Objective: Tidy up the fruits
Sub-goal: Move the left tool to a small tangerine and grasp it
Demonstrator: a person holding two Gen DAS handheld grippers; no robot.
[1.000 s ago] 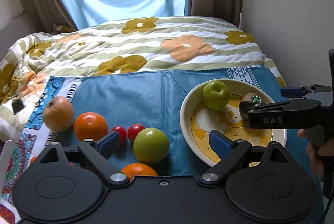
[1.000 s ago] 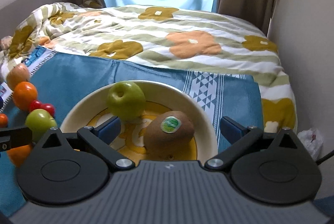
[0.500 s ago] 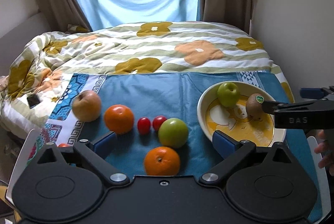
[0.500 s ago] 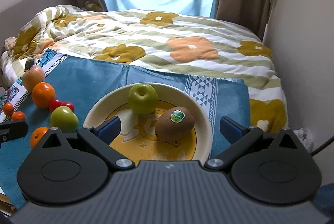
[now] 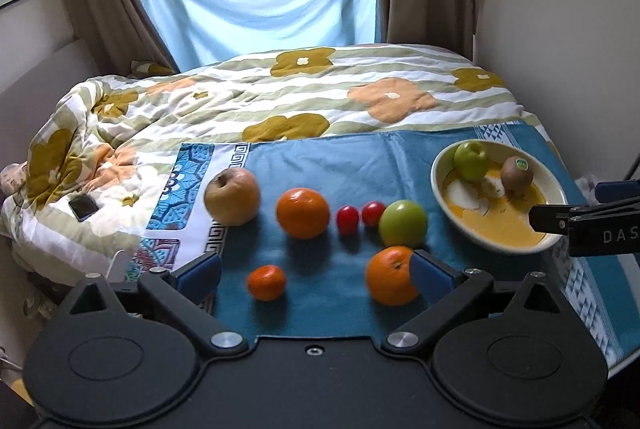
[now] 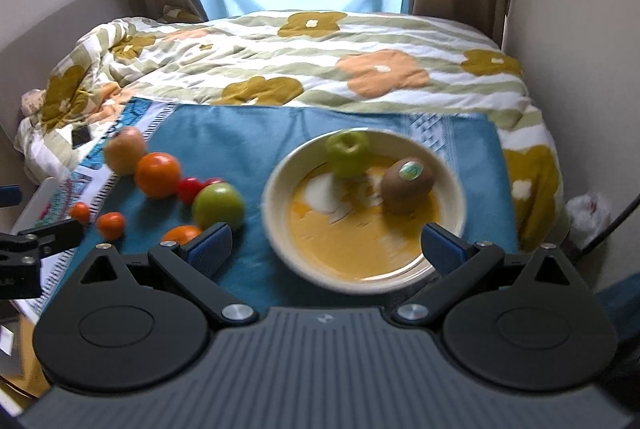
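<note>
Both the left hand-held gripper [image 5: 316, 275] and the right hand-held gripper [image 6: 328, 243] are spread, holding nothing; the bowl [image 6: 280, 189] sits near the blue cloth's [image 5: 320, 165] right edge, loose fruit left of it.

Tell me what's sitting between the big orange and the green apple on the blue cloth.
Two small red tomatoes lie side by side between the big orange and the green apple, seen most clearly in the left wrist view.

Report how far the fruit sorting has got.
Done: a green apple and a kiwi lie in the bowl. In hand: nothing; the left gripper and right gripper are both open and empty. Left on the blue cloth: a brownish apple, a second green apple, three oranges and two cherry tomatoes; the right wrist view shows one more small orange.
</note>
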